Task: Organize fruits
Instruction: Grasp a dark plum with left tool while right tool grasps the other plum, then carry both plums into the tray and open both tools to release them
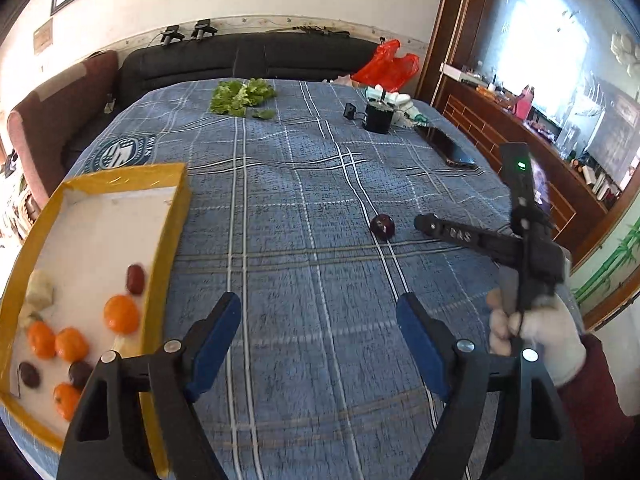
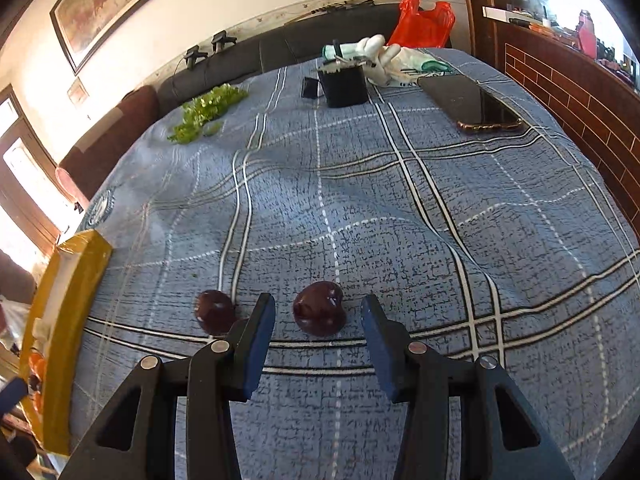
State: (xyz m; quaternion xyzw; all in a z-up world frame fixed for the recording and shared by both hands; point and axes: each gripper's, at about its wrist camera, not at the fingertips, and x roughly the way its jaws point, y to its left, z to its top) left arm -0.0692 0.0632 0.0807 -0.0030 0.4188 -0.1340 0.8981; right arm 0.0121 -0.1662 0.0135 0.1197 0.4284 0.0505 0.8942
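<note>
A yellow box [image 1: 176,208] with a white floor stands at the left of the left wrist view and holds several oranges [image 1: 121,314] and dark plums [image 1: 135,279]. My left gripper [image 1: 320,320] hangs open over bare blue plaid cloth beside the box, with nothing between its pads. In the right wrist view a dark plum [image 2: 319,314] lies on the cloth between the fingertips of my right gripper [image 2: 318,300], which is open with a gap on each side. A second plum [image 2: 215,311] sits just left of its left finger. From the left wrist view, a gloved hand [image 1: 536,332] holds the right gripper next to a plum [image 1: 383,227].
The yellow box [image 2: 68,300] shows at the left edge of the right wrist view. At the far side of the table lie leafy greens [image 2: 208,110], a black box [image 2: 346,86], white gloves, a phone [image 2: 472,106] and a red bag [image 2: 424,20]. A dark sofa runs behind.
</note>
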